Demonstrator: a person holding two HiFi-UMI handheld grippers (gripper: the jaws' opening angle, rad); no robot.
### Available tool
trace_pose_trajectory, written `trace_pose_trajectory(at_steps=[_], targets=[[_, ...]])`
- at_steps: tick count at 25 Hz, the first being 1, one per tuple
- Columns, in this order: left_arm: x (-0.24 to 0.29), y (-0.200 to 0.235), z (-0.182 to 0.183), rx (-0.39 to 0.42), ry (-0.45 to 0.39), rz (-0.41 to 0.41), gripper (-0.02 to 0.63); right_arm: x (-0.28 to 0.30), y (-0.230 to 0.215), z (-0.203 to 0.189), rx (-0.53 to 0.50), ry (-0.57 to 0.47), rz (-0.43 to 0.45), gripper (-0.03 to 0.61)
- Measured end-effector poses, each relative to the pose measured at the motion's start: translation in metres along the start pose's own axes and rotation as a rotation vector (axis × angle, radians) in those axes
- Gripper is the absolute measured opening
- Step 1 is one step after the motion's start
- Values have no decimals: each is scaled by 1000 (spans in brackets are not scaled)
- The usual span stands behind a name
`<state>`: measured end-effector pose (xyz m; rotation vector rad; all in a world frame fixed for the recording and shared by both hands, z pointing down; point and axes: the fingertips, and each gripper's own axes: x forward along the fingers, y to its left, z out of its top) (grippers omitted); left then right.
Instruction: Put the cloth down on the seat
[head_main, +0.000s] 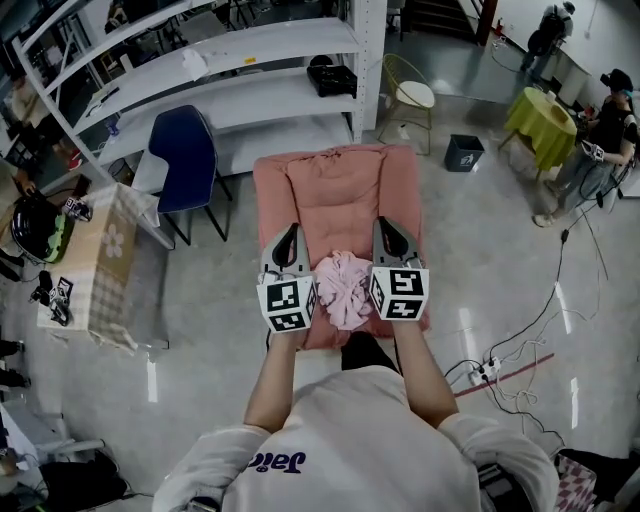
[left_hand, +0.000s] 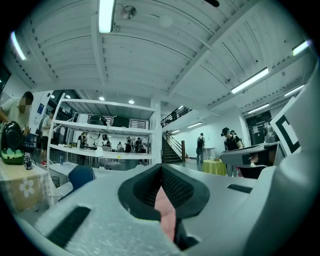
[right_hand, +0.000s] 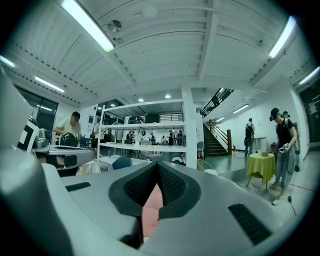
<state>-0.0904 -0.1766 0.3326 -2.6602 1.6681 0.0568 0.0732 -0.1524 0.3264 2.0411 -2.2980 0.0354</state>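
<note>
A crumpled pale pink cloth (head_main: 345, 285) hangs bunched between my two grippers, over the front part of a salmon-pink padded seat (head_main: 340, 185). My left gripper (head_main: 288, 245) holds its left side and my right gripper (head_main: 390, 238) its right side, both pointing forward over the seat. In the left gripper view the left gripper (left_hand: 161, 186) is shut, with a strip of pink cloth (left_hand: 164, 209) pinched between the dark pads. The right gripper (right_hand: 157, 184) likewise stands shut on a fold of the cloth (right_hand: 151, 212). Whether the cloth touches the seat I cannot tell.
A dark blue chair (head_main: 185, 155) stands left of the seat, before white shelving (head_main: 230, 60). A checked-cloth table (head_main: 100, 265) is at far left. Beyond the seat are a gold-framed chair (head_main: 410, 98), a dark bin (head_main: 463, 152) and a yellow-green table (head_main: 545, 125). Cables (head_main: 500, 372) lie at right.
</note>
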Motion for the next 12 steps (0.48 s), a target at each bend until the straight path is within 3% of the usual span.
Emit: trace_pose_trajectory(at_steps=[12], targets=[[16,-11,-17,-14,28,-33,15,3,-19,-14,8,18,-21,17]])
